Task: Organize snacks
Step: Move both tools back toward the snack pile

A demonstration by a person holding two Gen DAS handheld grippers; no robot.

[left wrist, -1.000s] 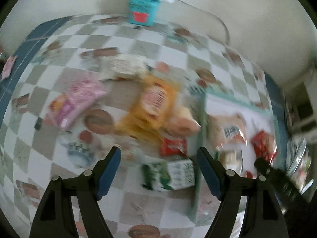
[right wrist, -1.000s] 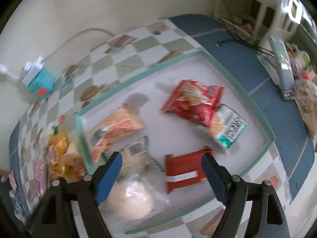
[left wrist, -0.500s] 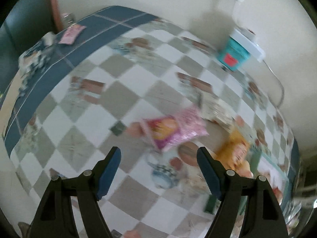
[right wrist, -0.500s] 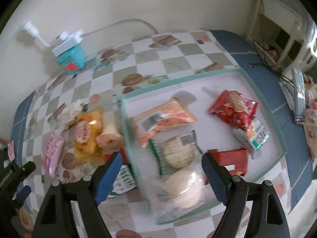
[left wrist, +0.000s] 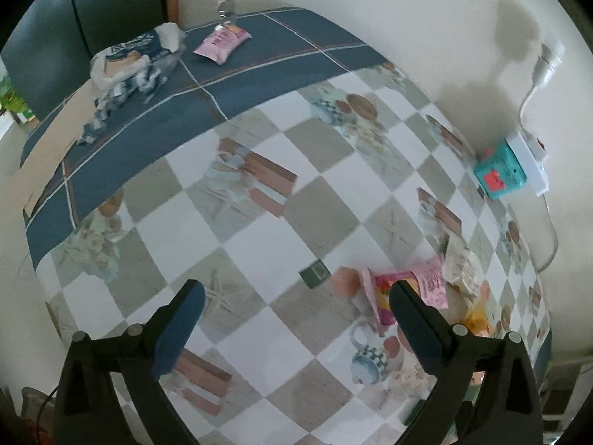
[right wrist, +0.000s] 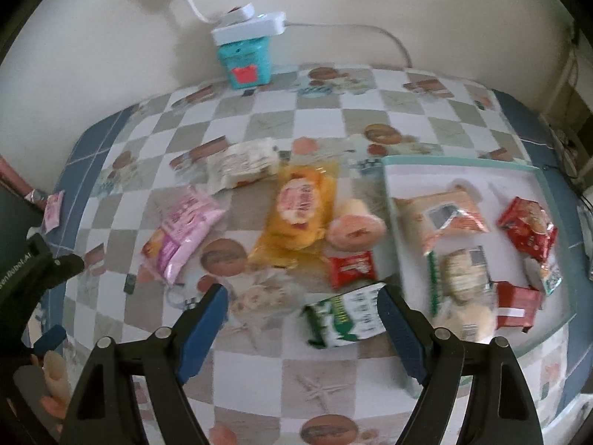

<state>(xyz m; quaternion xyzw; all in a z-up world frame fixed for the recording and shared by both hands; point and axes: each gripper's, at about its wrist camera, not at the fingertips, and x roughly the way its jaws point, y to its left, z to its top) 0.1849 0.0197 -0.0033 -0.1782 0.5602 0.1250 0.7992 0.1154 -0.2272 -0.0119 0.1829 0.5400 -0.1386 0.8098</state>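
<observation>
Loose snacks lie on the checkered tablecloth: a pink packet (right wrist: 183, 228), a white packet (right wrist: 242, 163), a yellow bag (right wrist: 298, 215), a round bun (right wrist: 355, 228), a small red packet (right wrist: 351, 269) and a green-white packet (right wrist: 346, 319). A white tray with a teal rim (right wrist: 385, 200) at the right holds several snacks. My right gripper (right wrist: 302, 328) is open and empty, just above the green-white packet. My left gripper (left wrist: 294, 315) is open and empty over bare cloth; the pink packet (left wrist: 407, 289) lies by its right finger. The left gripper also shows at the left edge of the right wrist view (right wrist: 40, 263).
A teal box (right wrist: 246, 61) with a white power strip and cable stands against the back wall. In the left wrist view a small pink packet (left wrist: 222, 40) and a crumpled blue-white bag (left wrist: 129, 66) lie on the blue border near the far table edge.
Both grippers have swung left. The left view has left the snack pile for bare cloth; the right view has moved from the tray to the loose snacks.
</observation>
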